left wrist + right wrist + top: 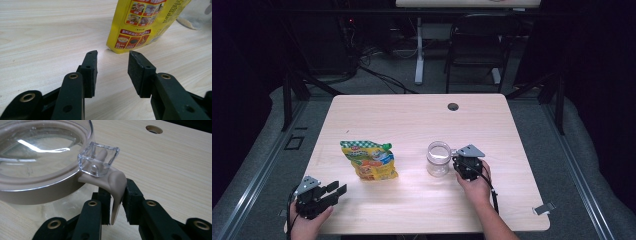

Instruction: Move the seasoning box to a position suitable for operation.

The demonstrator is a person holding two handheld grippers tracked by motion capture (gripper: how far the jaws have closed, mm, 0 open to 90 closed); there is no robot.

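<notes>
Clear jar, beige latch handle

Worktop carries a pouch left of centre and a jar right of centre, well apart, roughly in line. Pouch lies flat. Jar stands upright, its latch on its right side. Right gripper sits just right of jar, jaws either side of the latch, touching it. Left gripper sits at the near left corner, in front of and left of the pouch, jaws apart and aimed at the pouch's near edge, not touching it. Cable hole in worktop behind jar, near far edge. Clip on the near right corner. Chair on the floor behind the worktop.
</notes>
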